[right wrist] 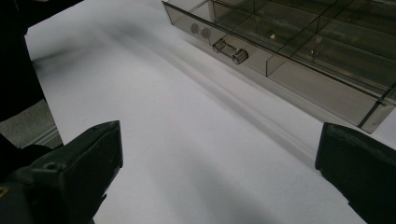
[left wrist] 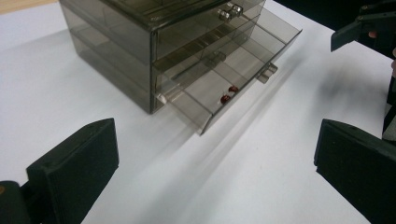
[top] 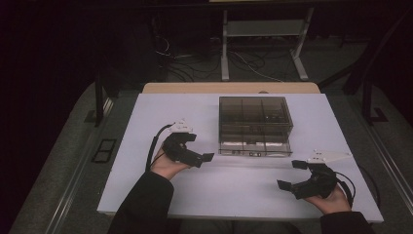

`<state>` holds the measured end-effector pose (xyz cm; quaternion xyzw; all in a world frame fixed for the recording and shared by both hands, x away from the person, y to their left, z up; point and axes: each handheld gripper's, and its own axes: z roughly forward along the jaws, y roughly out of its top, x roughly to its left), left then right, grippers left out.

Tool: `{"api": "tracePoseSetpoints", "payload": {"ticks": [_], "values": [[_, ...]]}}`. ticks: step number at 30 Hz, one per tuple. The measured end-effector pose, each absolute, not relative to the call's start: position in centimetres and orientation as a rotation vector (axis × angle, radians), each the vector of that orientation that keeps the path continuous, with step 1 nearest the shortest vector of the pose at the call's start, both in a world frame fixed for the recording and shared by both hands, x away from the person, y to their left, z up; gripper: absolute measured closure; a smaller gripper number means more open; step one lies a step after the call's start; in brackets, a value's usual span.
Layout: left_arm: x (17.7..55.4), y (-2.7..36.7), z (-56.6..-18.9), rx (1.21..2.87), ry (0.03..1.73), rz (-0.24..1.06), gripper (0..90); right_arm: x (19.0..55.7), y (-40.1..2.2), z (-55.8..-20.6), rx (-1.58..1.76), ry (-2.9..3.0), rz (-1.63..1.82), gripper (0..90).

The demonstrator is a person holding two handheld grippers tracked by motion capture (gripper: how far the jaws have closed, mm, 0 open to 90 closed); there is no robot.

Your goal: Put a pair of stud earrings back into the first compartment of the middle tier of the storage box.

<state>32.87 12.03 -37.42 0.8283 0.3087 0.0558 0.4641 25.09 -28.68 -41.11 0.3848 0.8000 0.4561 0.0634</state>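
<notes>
Over on the left, the left gripper [top: 207,157] sits low over the white table [top: 146,126], jaws spread wide with nothing between them, held just off the front left corner of the smoky clear drawer box [top: 254,117]. In the left gripper view only the tips of the two black jaws rise from the bottom corners, the rest cut off by the frame. Centre now: the box stands toward the far middle of the table, and its bottom drawer [left wrist: 233,77] is pulled out toward the person. Two small red things [left wrist: 229,94] lie in that drawer near its front wall; what they are is too small to make out. The tinted walls and dim light blur the dividers inside, and the upper compartments can't be read. Moving right, the right gripper [top: 292,174] rests near the table's front right edge, well apart from the box, jaws also standing wide and empty. In the right gripper view the drawer's small clear handle [right wrist: 229,50] shows, and the box runs off the top edge.
</notes>
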Motion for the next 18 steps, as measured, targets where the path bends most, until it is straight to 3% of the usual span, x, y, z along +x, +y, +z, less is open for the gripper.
{"api": "tracePoseSetpoints", "payload": {"ticks": [18], "values": [[29.9,15.8,-39.5,1.949,0.787,0.216,0.0,25.1,-28.6,-41.2,1.172,2.42,1.38,0.3]]}}
